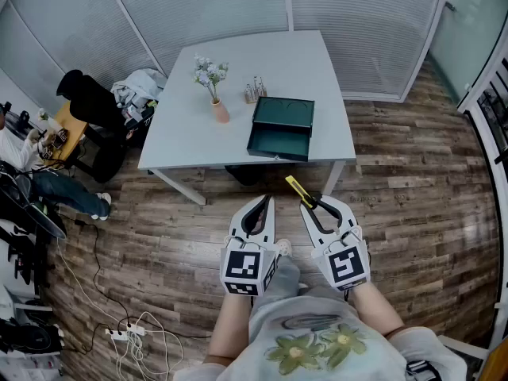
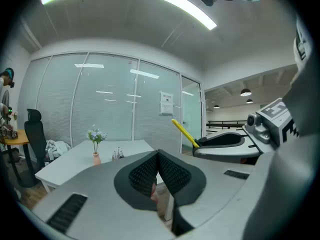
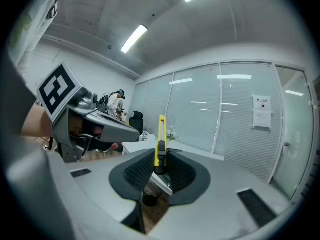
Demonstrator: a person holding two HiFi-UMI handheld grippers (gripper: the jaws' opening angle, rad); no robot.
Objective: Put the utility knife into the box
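Step in hand: the carry, as I judge it. The pick is done and the drop is not yet made.
Right gripper: clamped on the utility knife at its dark lower end, with the yellow body sticking out past the tips toward the box.
Left gripper: closed on nothing, pads meeting, level with the right one on my side of the box.
Utility knife: well short of the box, over the floor, not yet above the table.
Box: open, lid raised at its far side (a vase of flowers stands just left of it).
Next move: I reach forward until the knife hangs over the box's open tray, lower it past the front wall, then release.
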